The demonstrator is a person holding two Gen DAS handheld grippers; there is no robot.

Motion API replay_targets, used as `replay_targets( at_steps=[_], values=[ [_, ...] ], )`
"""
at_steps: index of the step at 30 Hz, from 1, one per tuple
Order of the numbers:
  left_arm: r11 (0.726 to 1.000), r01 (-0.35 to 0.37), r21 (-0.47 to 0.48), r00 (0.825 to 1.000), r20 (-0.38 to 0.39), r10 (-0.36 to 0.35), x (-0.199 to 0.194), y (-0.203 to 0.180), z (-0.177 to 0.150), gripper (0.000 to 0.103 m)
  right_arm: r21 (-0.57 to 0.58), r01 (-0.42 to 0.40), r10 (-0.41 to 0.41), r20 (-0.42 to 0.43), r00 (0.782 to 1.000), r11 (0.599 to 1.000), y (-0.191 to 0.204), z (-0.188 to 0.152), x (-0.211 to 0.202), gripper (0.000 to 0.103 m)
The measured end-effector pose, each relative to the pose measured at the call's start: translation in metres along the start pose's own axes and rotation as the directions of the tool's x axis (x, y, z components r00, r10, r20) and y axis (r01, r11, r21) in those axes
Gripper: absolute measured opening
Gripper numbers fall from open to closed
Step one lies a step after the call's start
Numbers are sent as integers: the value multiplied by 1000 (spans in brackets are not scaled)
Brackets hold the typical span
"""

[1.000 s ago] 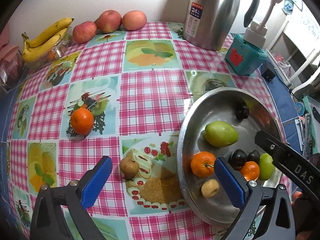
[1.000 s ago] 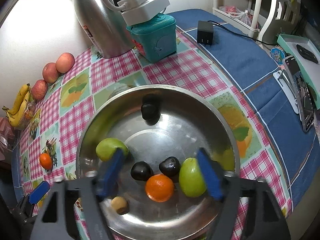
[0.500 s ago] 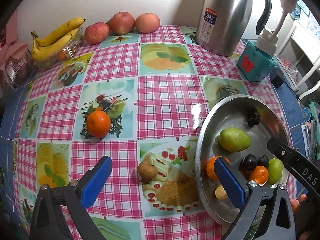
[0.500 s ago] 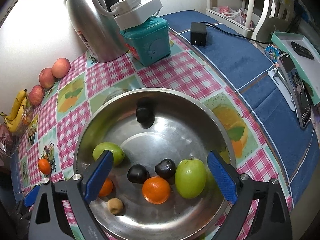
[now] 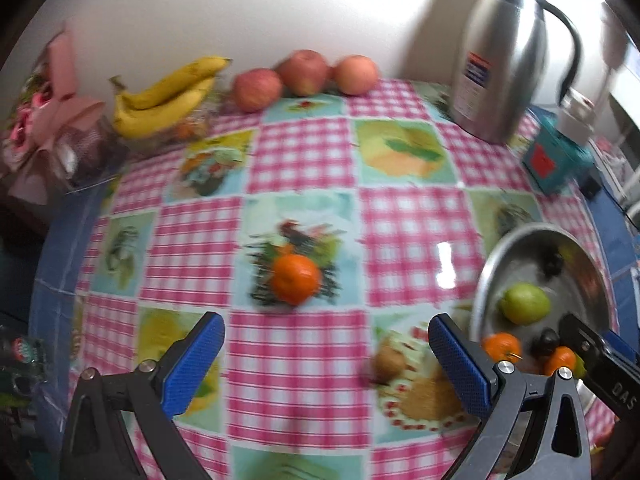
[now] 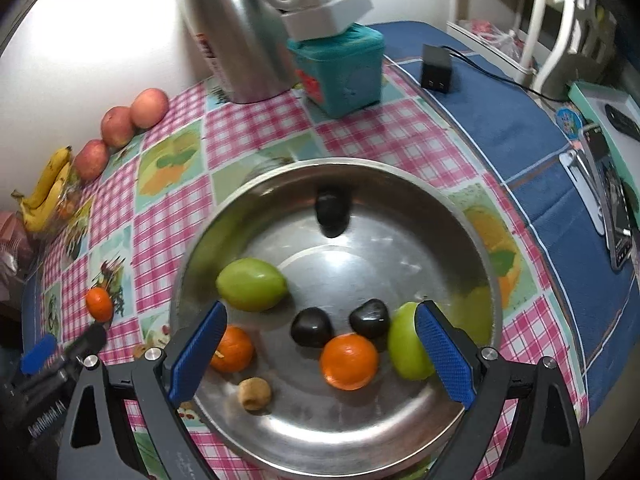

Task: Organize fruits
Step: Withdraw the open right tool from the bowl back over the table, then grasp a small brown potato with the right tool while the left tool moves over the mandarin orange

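My left gripper (image 5: 326,354) is spread wide and holds nothing; it hangs over the checked tablecloth (image 5: 304,152). A loose orange (image 5: 296,279) lies on the cloth ahead of it, roughly midway between the fingers. A small brown fruit (image 5: 390,360) lies nearer, just inside the right finger and outside the steel bowl (image 5: 486,280). This view is blurred.

My right gripper (image 6: 320,354) is likewise wide and empty, above the steel bowl (image 6: 280,176). Inside: a green oval fruit (image 6: 252,285), long axis running left to right; a second green fruit (image 6: 406,340) beside my right finger, long axis running up the frame; two oranges (image 6: 349,361); three dark fruits (image 6: 311,326); one small brown fruit (image 6: 254,393).

Bananas (image 5: 168,94), pointing along the wall, and three apples (image 5: 304,72) line the back edge. A steel jug (image 5: 500,64) and a teal box (image 6: 340,68) stand behind the bowl. Blue cloth (image 6: 500,120) covers the right side.
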State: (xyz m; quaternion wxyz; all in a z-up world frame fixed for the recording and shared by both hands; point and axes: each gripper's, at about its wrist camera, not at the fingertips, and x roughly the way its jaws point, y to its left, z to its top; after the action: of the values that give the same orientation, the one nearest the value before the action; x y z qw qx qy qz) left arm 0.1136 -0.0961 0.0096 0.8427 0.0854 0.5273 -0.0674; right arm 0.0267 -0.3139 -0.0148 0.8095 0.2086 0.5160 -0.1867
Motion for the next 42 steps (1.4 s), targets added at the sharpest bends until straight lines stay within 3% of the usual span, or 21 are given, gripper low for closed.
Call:
replay_targets(
  at_steps=[9, 20, 34, 42],
  values=[
    [987, -115, -114, 993, -17, 114, 4, 74, 0, 103, -95, -1, 0, -6, 1000, 996, 33, -9, -2, 95],
    [976, -199, -88, 980, -42, 196, 7, 113, -7, 103, -212, -25, 17, -43, 999, 977, 88, -28, 1, 95],
    [973, -158, -171, 982, -131, 137, 35, 146, -15, 103, -301, -44, 25, -66, 998, 952, 146, -46, 6, 95],
    [977, -144, -156, 982, -148, 121, 42, 146, -16, 103, -310, -66, 36, -103, 994, 948, 162, -51, 15, 95]
  ],
)
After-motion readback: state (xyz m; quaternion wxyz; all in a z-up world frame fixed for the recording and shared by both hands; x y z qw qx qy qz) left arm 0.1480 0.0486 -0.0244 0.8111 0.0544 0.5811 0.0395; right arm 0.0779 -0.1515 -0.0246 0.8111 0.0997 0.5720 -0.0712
